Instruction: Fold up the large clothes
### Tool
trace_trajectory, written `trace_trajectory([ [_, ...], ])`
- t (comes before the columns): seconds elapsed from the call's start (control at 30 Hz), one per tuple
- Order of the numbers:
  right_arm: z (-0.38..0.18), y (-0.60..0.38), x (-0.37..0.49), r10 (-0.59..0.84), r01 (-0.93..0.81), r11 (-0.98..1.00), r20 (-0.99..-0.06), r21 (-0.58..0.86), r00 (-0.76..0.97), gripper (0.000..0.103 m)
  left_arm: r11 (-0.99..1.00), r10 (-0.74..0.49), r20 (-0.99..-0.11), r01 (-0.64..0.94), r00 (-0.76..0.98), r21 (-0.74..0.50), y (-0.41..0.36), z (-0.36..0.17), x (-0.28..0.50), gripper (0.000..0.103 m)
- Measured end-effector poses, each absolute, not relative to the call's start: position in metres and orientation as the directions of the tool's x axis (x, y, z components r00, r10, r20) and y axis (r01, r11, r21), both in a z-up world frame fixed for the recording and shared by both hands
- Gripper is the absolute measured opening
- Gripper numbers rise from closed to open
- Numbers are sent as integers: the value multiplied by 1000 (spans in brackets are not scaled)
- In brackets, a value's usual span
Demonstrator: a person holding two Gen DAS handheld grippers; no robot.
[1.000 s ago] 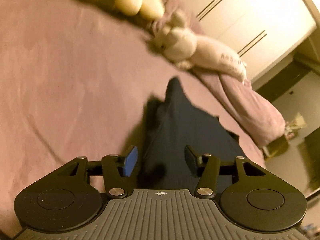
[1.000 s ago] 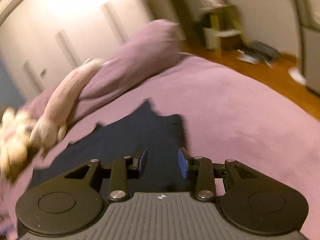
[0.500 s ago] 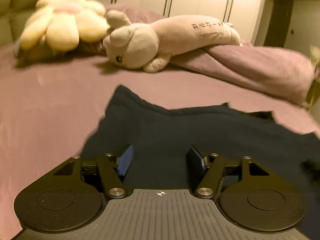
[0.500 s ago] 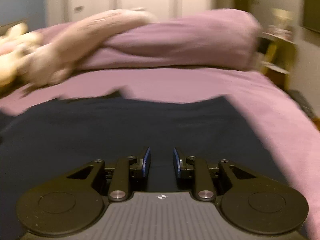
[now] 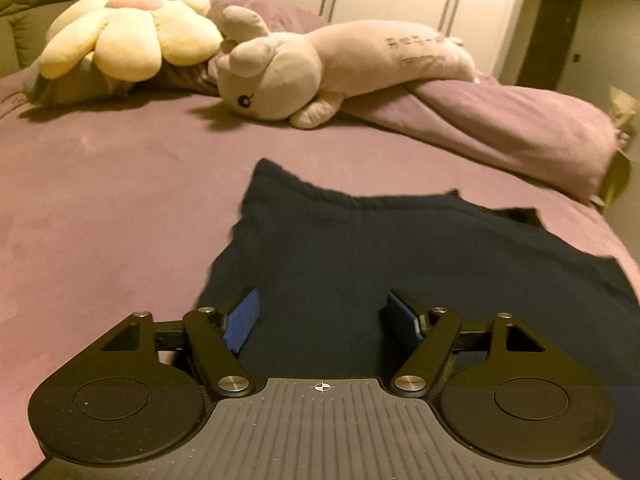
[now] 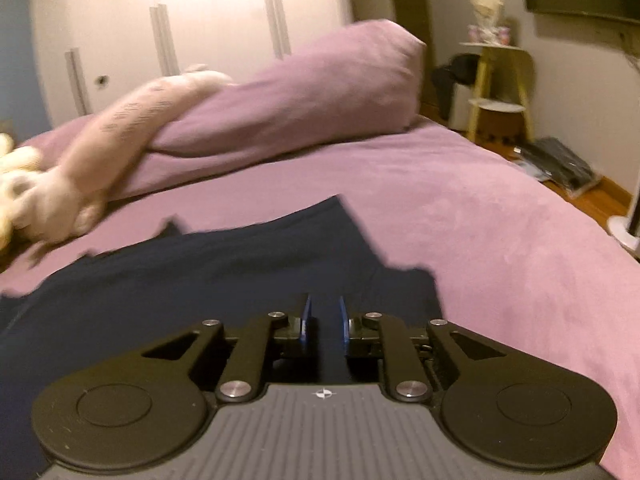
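You are laying one dark navy garment (image 5: 400, 264) flat on the purple bed (image 5: 100, 200). Your left gripper (image 5: 322, 316) jaws are spreading over the cloth; your right gripper (image 6: 323, 320) jaws are closing, nearly together, cloth beneath. Next, probably pinch an edge to fold. Two plush toys (image 5: 276, 76) are lying far.

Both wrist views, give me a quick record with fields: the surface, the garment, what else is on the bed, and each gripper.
surface: bed with purple sheet
garment: dark navy garment, spread on the sheet, edges uneven
soft toys: yellow flower plush and pink bunny plush at the far side
bedding: rolled purple duvet, bunny lying partly over it
left gripper: over the garment, jaws opening, pads not pressing cloth
right gripper: over the garment, jaws closing, narrow gap; whether cloth is pinched cannot be told
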State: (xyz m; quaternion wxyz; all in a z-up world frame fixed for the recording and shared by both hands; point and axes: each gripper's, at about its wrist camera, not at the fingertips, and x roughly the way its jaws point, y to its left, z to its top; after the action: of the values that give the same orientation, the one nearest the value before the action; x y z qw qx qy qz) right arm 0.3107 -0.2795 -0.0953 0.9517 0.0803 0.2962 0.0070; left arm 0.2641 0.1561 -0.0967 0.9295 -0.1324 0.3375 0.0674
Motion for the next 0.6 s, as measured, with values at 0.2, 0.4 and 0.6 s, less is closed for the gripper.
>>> trace_trajectory([
  [0.2,-77,-229,238,248,-145,963,-541,227,804,16,894,-18,-700,-301,714,-331,185,-94,157,88],
  [0.4,-75,-153,218,355,-317,933,-587,172,727,16,692,-257,-671,-352,696,-631,206,-124,122,84],
  [0.6,-74,-113,209,364,-362,922,-614,134,701,11,580,-282,-624,-389,729,-716,214,-146,157,82],
])
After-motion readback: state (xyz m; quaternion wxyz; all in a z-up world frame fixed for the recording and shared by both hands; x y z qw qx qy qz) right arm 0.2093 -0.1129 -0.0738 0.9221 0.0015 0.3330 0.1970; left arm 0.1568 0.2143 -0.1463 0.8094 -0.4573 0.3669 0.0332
